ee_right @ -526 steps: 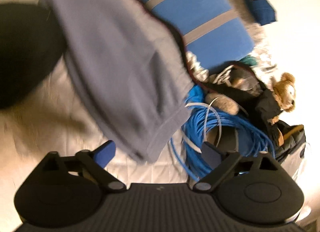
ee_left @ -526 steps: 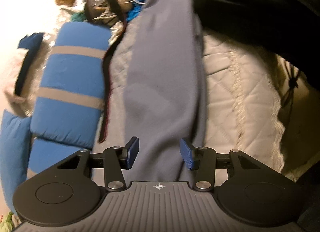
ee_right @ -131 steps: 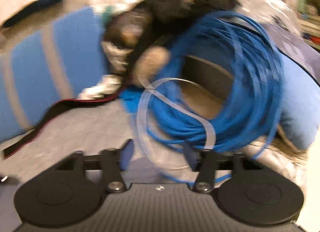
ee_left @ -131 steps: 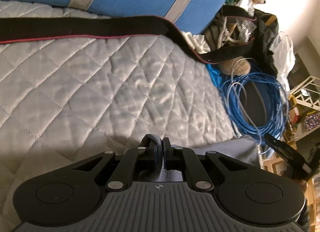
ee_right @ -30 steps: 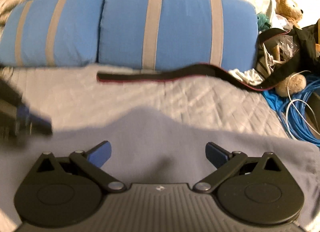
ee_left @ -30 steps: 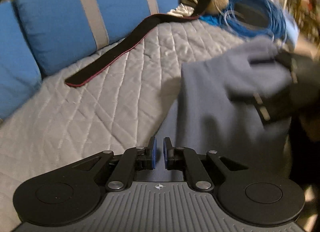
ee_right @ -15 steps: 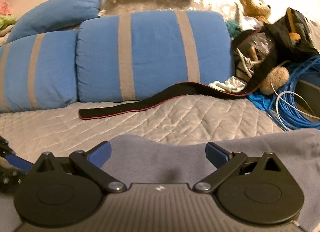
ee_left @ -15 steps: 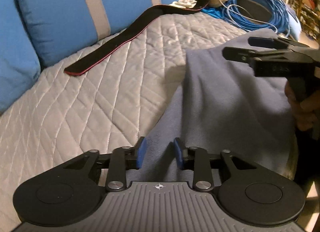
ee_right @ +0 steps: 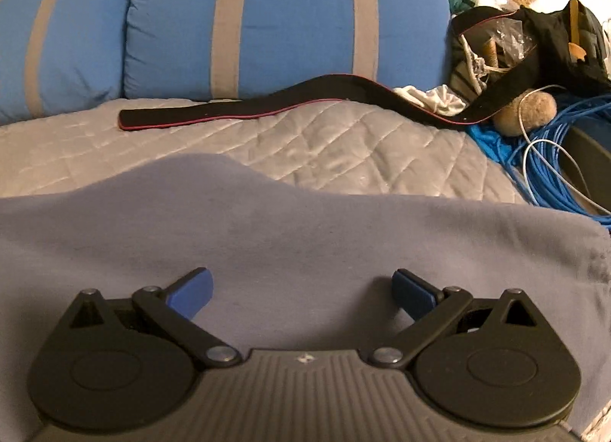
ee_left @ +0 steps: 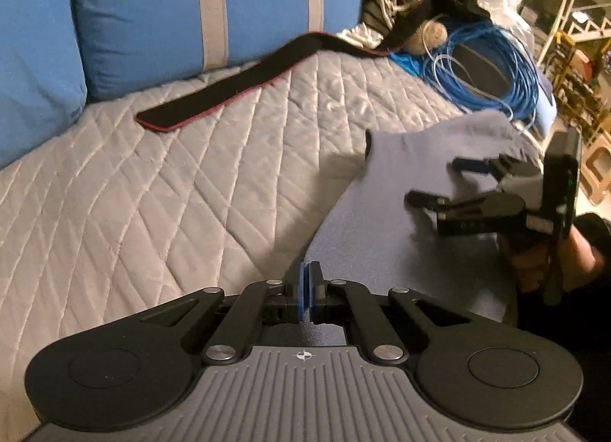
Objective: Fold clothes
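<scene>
Left gripper (ee_left: 305, 285) clamps the grey garment's (ee_left: 382, 220) edge, right gripper (ee_right: 301, 289) hovers wide open above it; next, grab the other corner.

Grey-blue garment (ee_right: 305, 236) lies spread flat on the quilted bed (ee_right: 305, 144).

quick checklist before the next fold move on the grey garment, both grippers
1. Left gripper closed on the edge of the grey fleece garment: ok, pads together after just closing, cloth edge runs in between them.
2. Right gripper ready to grasp: ok, jaws wide open above the garment.
3. Right gripper holding cloth: not ok, nothing between its pads yet.
4. Quilted grey bedspread free beside the garment: ok.
5. Black strap with red trim clear of the garment: ok, it lies apart near the blue striped cushion.
6. Garment lying flat: cannot tell, near part hidden.
</scene>
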Demonstrator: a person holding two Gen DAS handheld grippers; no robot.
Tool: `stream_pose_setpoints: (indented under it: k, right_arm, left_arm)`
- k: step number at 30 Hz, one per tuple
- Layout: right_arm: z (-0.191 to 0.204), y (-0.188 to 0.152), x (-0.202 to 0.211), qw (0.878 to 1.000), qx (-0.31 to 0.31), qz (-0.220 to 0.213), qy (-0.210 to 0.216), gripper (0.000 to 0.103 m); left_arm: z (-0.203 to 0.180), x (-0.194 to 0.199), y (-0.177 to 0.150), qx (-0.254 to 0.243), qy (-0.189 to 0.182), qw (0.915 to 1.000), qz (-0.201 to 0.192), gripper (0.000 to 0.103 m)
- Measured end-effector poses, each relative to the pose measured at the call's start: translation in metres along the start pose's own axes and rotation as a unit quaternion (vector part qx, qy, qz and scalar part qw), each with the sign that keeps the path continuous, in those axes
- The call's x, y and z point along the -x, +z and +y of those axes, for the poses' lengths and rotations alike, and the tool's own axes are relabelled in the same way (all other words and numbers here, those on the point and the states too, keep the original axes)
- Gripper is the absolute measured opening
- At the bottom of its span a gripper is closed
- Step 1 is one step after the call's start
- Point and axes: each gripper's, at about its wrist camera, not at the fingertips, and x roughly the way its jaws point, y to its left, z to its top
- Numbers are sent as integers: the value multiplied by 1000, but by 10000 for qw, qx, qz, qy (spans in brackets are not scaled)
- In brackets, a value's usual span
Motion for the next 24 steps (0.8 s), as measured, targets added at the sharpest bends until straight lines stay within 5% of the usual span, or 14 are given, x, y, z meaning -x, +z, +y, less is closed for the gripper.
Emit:
stream_pose_setpoints:
  k: [5, 11, 15, 24]
  right_arm:
    - [1, -1, -1, 10000, 75, 8, -45, 103]
    - [-1, 2, -2, 10000, 62, 26, -10, 103]
    - [-3, 3, -1, 10000, -3, 43, 45, 102]
    - [-3, 3, 1, 9999, -47, 53, 72, 102]
  left_arm:
    - [9, -4, 0, 131, 38, 9997, 219, 5]
    - [13, 18, -5, 100, 349, 9993, -65, 9]
    - [5, 22, -14, -148, 558, 9983, -60, 29]
    - [9, 10, -39, -356, 1095, 9925, 413, 28]
